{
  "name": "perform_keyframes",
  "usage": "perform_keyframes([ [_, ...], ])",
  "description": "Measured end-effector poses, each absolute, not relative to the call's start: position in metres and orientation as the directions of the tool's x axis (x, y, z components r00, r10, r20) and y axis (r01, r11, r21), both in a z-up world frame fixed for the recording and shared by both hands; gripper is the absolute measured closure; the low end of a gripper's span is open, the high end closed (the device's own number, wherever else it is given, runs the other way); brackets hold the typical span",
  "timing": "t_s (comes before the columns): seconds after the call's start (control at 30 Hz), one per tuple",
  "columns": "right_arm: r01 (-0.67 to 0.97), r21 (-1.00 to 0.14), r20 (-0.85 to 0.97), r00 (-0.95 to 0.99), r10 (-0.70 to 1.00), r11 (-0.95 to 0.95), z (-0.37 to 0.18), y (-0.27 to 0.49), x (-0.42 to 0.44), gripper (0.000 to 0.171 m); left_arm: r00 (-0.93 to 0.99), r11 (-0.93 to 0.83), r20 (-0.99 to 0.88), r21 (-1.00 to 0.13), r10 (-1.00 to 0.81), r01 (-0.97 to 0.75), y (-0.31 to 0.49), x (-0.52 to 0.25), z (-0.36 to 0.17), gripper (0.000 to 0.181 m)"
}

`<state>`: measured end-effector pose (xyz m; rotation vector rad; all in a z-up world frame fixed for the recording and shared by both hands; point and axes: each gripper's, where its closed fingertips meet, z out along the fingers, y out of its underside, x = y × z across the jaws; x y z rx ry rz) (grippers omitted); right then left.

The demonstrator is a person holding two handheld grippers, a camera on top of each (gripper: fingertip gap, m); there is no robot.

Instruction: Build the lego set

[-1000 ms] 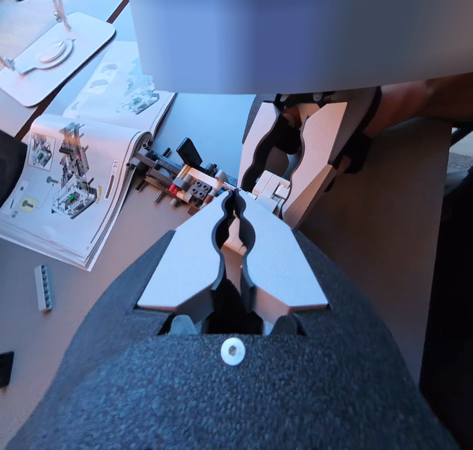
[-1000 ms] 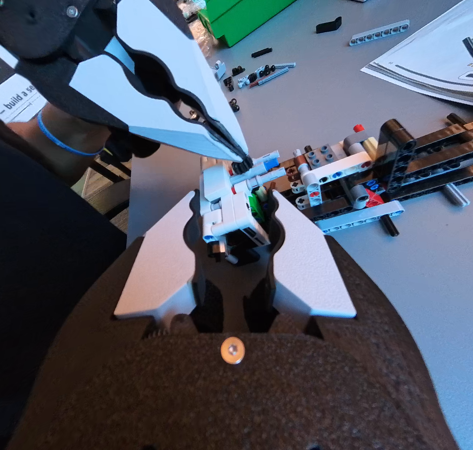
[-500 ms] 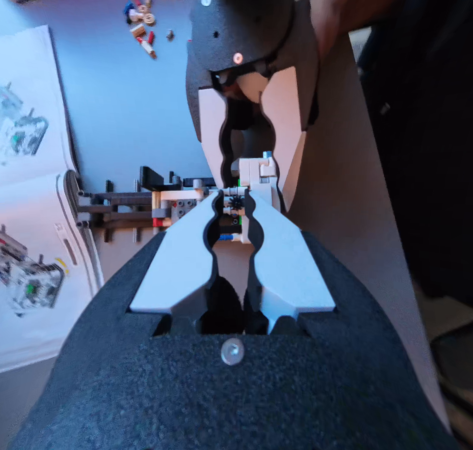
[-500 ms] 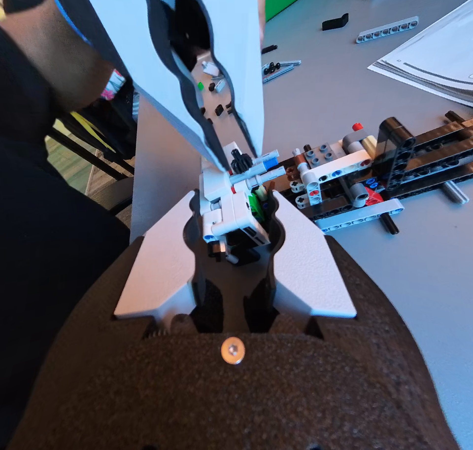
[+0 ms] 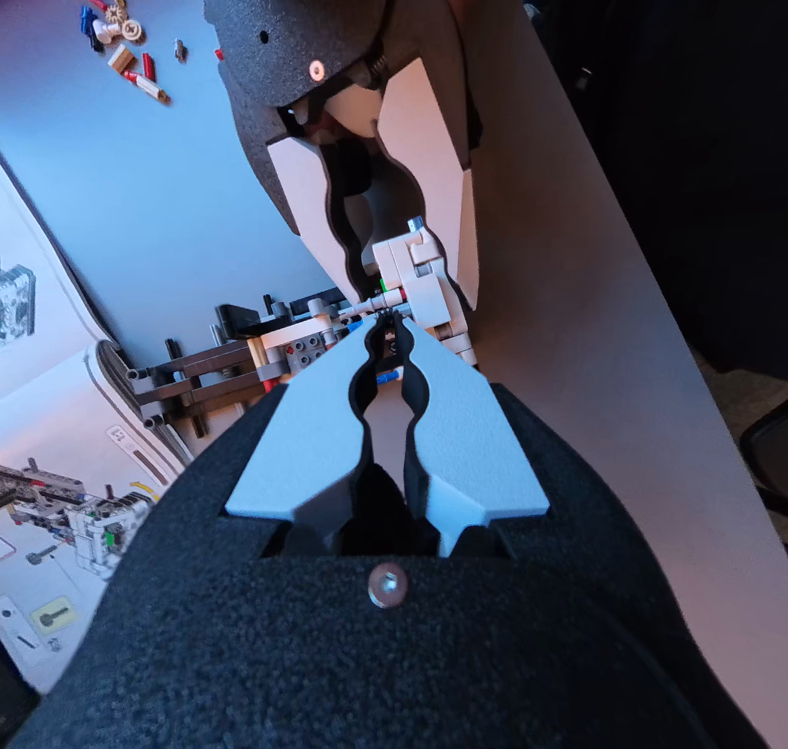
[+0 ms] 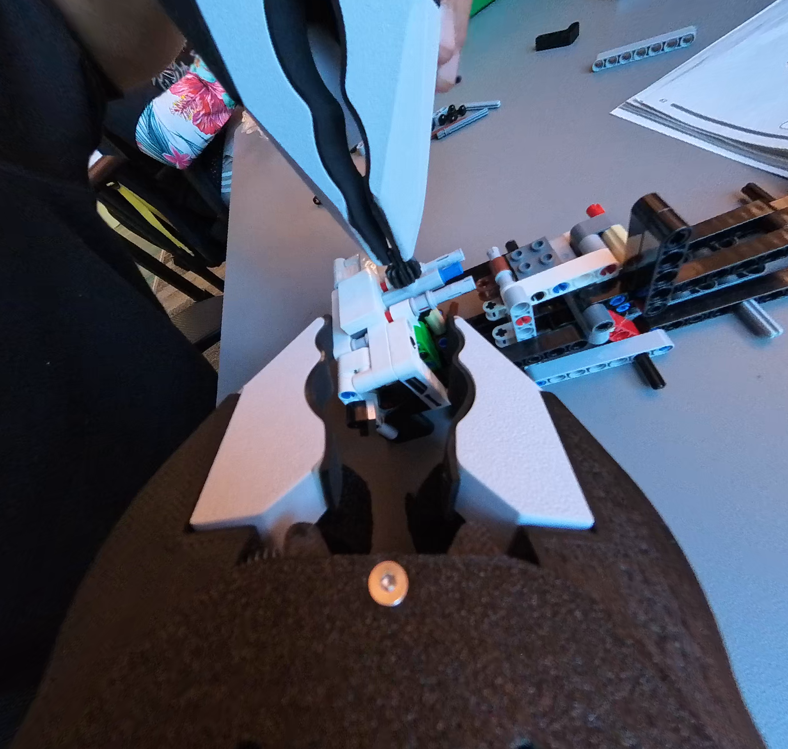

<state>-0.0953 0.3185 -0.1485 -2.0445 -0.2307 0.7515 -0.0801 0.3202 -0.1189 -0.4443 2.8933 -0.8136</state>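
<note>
We look across a smooth pale grey tabletop (image 6: 639, 451) washed in cool blue and warm pink light, its straight edge dropping to shadow, a dark chair frame (image 6: 170, 234) beyond, a black seat edge (image 5: 767, 443) nearby.

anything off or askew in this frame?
Nothing stands out. The right gripper clamps the white end of the lego model, and the left gripper pinches a small black gear on its grey axle. Loose parts lie scattered on the table, as expected mid-build.
</note>
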Motion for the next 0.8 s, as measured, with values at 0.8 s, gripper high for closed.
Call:
perform_keyframes([
  [0.8, -0.133, -0.817, -0.42, 0.804, 0.421, -0.561, -0.1485, 0.3198, -0.095, 0.119, -0.482, 0.451, 0.027, -0.312, -0.876, -0.836, 0.3204, -0.075, -0.1189, 0.18],
])
